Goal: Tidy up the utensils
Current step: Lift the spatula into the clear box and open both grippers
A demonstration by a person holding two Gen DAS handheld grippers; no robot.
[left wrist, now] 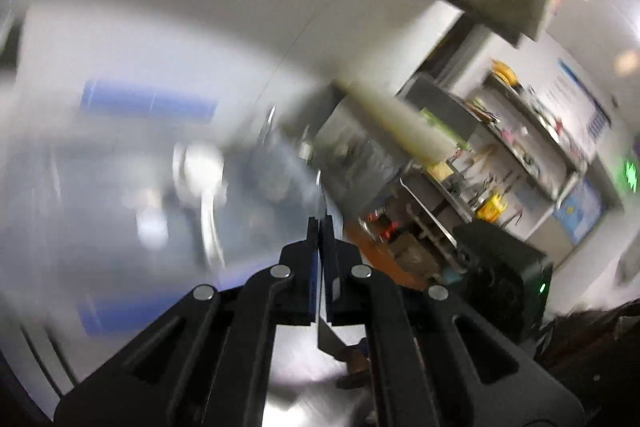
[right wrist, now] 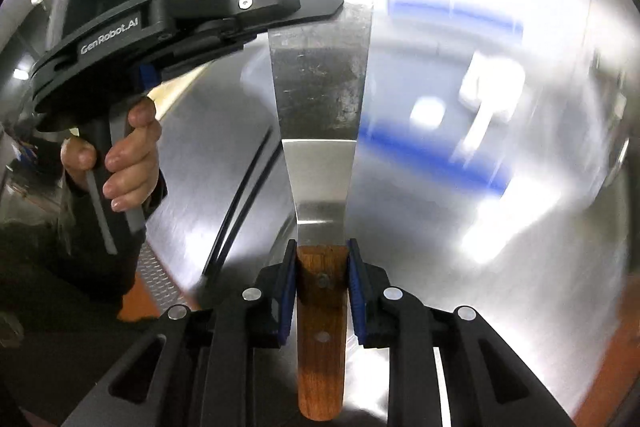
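1. My right gripper (right wrist: 322, 267) has its jaws pinching the wooden handle (right wrist: 321, 327) of the spatula (right wrist: 320, 131) — the blue pads press on both sides of the wood just below where the steel blade (right wrist: 320, 75) begins.
2. My left gripper (right wrist: 304, 1) comes in from the side and is clamped on the far tip of that blade; in its own view the jaws look pressed together on the thin metal edge (left wrist: 319, 211).
3. So the spatula hangs between both grippers, clear above the shiny steel table (right wrist: 500, 207). The surroundings are too smeared for me to pick out a holder or tray.
4. To do this well, I judge I should let one end lead: keep the handle grip firm and let the blade pinch only steady it — two tight grips fighting each other could twist the thin steel.
5. I'd slow down until the view sharpens, then choose the drop spot.
6. The risk I see is the slick blade sliding out of the left pinch.
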